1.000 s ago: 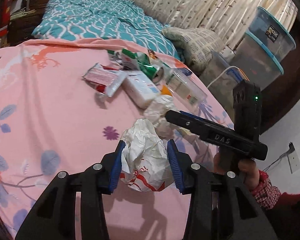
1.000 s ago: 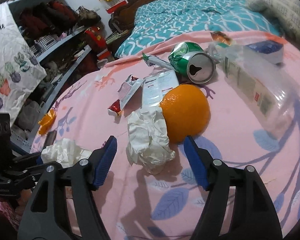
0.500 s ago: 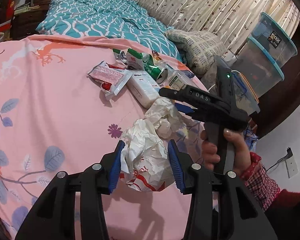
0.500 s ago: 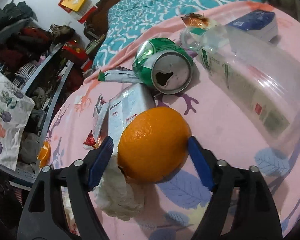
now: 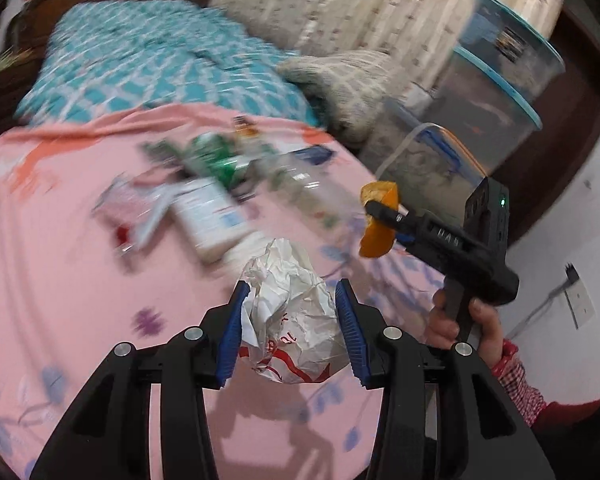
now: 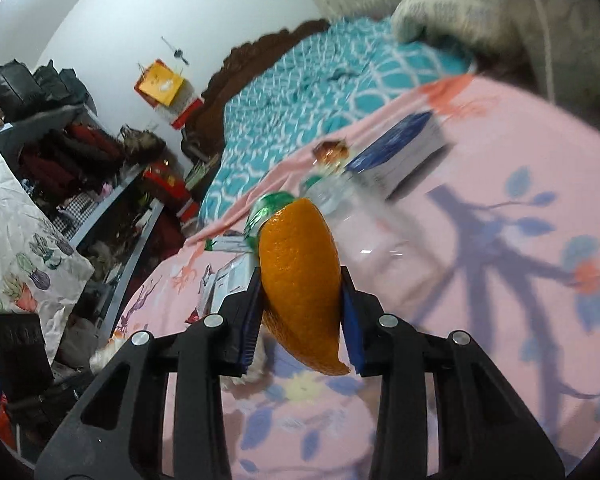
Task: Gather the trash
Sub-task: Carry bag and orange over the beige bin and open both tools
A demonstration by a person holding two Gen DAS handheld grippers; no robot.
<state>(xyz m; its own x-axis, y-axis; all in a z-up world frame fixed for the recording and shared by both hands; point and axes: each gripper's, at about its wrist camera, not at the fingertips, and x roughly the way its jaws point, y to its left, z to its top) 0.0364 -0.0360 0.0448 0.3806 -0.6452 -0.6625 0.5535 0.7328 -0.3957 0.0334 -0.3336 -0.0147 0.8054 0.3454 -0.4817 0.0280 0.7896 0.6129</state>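
My left gripper (image 5: 290,332) is shut on a crumpled white paper wrapper with red print (image 5: 290,320) and holds it above the pink bedsheet (image 5: 60,280). My right gripper (image 6: 302,318) is shut on an orange peel (image 6: 300,288), squeezed narrow between the blue pads and lifted off the sheet. In the left wrist view the right gripper (image 5: 384,216) holds the peel (image 5: 378,220) at mid right. More trash lies on the sheet: a green can (image 5: 216,160), a clear plastic bottle (image 6: 364,236), a white packet (image 5: 210,216), a red-and-white wrapper (image 5: 132,208).
A blue-and-white box (image 6: 400,152) lies on the sheet behind the bottle. A teal quilt (image 5: 140,68) and a knitted pillow (image 5: 348,80) lie further back. Stacked plastic storage bins (image 5: 488,108) stand beside the bed on the right. Cluttered shelves (image 6: 80,168) stand on the left.
My right gripper closed on the orange peel, squashed it and lifted it off the sheet. My left gripper keeps its hold on the paper wrapper; the view has swung.
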